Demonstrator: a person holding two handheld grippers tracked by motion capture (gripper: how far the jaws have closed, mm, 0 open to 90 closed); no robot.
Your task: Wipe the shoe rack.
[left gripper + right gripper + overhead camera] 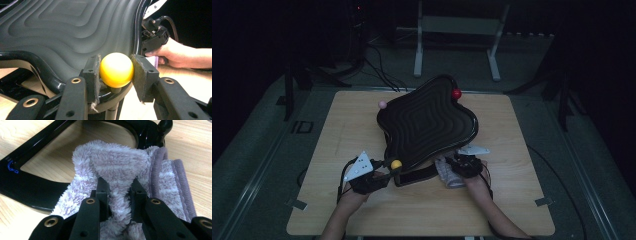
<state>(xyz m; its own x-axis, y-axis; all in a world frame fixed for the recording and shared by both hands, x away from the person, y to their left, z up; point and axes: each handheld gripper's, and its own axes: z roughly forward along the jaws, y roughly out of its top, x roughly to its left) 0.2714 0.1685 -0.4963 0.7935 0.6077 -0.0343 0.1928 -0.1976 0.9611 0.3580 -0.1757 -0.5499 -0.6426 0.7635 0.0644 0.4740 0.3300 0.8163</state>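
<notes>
- Left tongs (pixel 116 71) clamp the yellow knob (pixel 116 69) at the wavy black tray's (pixel 427 122) near corner, apparently propping it tilted above the tabletop (pixel 347 125).
- Right tongs (pixel 119 195) pinch a fold of fluffy lilac cloth (pixel 120 167) beside the tray's black stand (pixel 30 187), likely for wiping.

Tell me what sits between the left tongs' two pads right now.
A yellow ball, fixed on the rim of the black wavy tray, sits pinched between the left tongs. The left gripper view shows both pads touching it.
</notes>
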